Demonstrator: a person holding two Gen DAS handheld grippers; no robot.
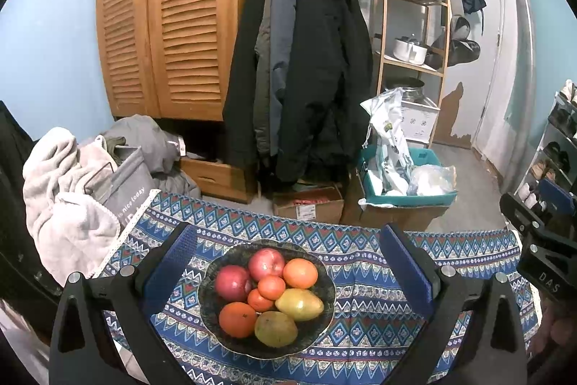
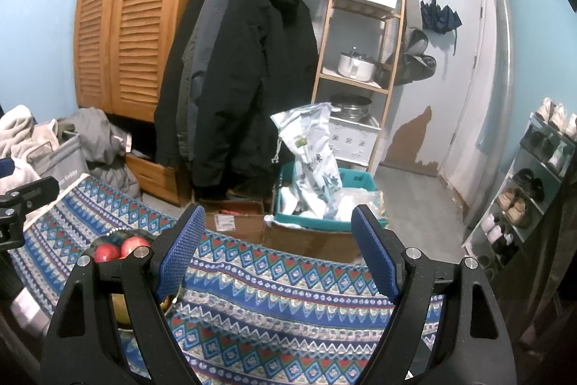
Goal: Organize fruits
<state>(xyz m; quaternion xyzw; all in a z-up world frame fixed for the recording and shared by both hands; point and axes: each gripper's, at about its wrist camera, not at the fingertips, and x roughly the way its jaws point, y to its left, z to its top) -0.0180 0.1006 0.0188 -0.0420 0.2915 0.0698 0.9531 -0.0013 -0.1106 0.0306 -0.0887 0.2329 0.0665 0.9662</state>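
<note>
A dark bowl (image 1: 326, 303) sits on the patterned blue cloth (image 1: 364, 276). It holds two red apples (image 1: 266, 264), several oranges (image 1: 300, 273) and two yellow-green mangoes (image 1: 299, 303). My left gripper (image 1: 288, 258) is open and empty, its blue pads (image 1: 405, 271) spread either side of the bowl, above it. My right gripper (image 2: 277, 240) is open and empty over the bare cloth (image 2: 288, 294) to the right of the bowl. In the right wrist view the bowl's rim (image 2: 124, 233) and the apples (image 2: 135, 246) peek from behind the left finger.
Beyond the table's far edge stand cardboard boxes (image 1: 310, 204) and a teal bin (image 1: 407, 179) with bags. Dark coats (image 1: 299, 67) hang before a wooden wardrobe (image 1: 169, 17). A laundry basket (image 1: 119, 183) with blankets sits at left, a shoe rack (image 2: 523, 190) at right.
</note>
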